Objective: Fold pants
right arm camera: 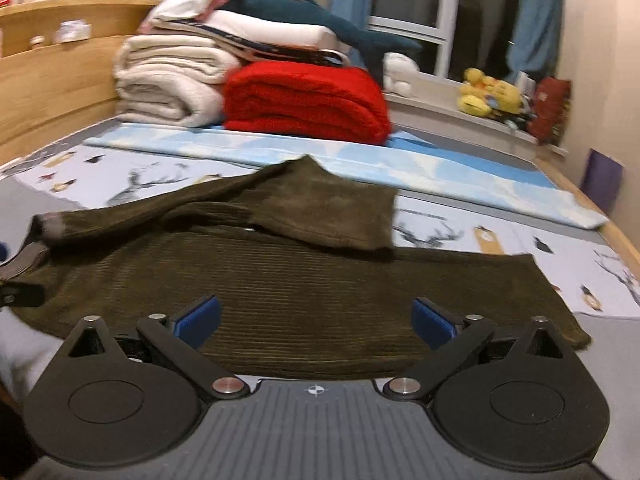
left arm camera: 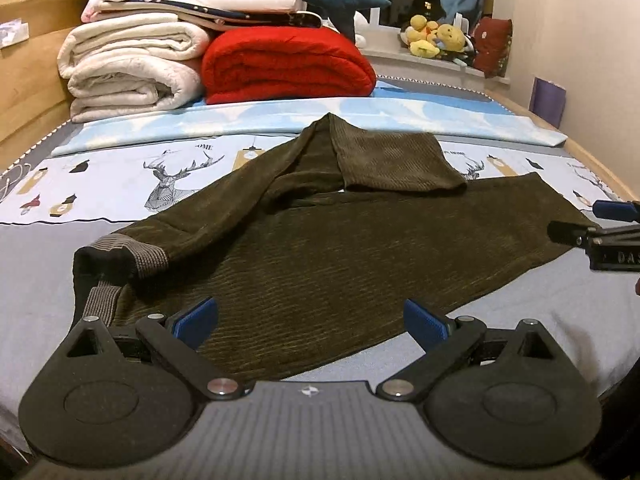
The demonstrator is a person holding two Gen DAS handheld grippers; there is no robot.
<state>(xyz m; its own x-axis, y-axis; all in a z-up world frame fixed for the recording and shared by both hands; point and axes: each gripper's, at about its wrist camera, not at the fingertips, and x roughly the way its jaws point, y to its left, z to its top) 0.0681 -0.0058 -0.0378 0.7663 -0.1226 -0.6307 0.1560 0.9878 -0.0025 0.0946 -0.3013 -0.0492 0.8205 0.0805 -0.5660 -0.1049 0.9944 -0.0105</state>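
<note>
Dark olive corduroy pants (left arm camera: 320, 256) lie spread on the bed, one leg folded back on itself at the far side, grey ribbed cuffs (left arm camera: 120, 256) at the left. My left gripper (left arm camera: 312, 320) is open, its blue pads just above the pants' near edge, holding nothing. The right gripper shows at the right edge of the left wrist view (left arm camera: 600, 224), by the pants' right end. In the right wrist view the same pants (right arm camera: 304, 280) lie ahead, and my right gripper (right arm camera: 316, 320) is open and empty over their near edge.
The bed sheet (left arm camera: 120, 184) has a deer print. Folded white blankets (left arm camera: 132, 68) and a red blanket (left arm camera: 288, 64) are stacked at the far side. Plush toys (left arm camera: 436, 36) sit on the window sill. A wooden headboard (left arm camera: 28, 80) runs along the left.
</note>
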